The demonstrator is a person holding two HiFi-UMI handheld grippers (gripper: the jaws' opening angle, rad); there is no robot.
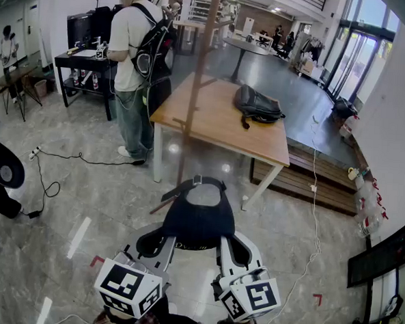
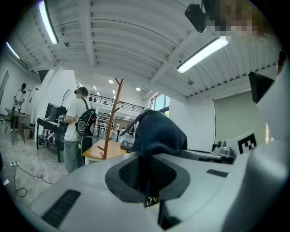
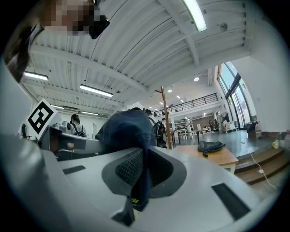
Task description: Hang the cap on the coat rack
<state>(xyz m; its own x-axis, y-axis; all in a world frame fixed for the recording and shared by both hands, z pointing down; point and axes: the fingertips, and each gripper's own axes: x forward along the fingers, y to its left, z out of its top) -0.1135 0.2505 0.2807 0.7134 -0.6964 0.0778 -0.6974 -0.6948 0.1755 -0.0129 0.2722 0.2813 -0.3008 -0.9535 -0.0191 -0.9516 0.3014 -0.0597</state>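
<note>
A dark navy cap [image 1: 199, 221] hangs between my two grippers, low in the head view, its strap opening turned away from me. My left gripper [image 1: 158, 244] is shut on the cap's left edge and my right gripper [image 1: 230, 251] is shut on its right edge. In the left gripper view the cap [image 2: 156, 132] rises from the shut left gripper [image 2: 146, 181]. In the right gripper view the cap fabric [image 3: 128, 131] runs down into the shut right gripper [image 3: 139, 181]. The wooden coat rack [image 1: 197, 89] stands just beyond the cap, its pegs [image 2: 113, 113] free.
Behind the rack stands a wooden table [image 1: 211, 124] with a black bag [image 1: 258, 105] on it. A person with a backpack [image 1: 137, 58] stands at a black desk [image 1: 78, 65] at the far left. Cables [image 1: 59, 157] lie on the floor, and low steps [image 1: 311, 175] rise at the right.
</note>
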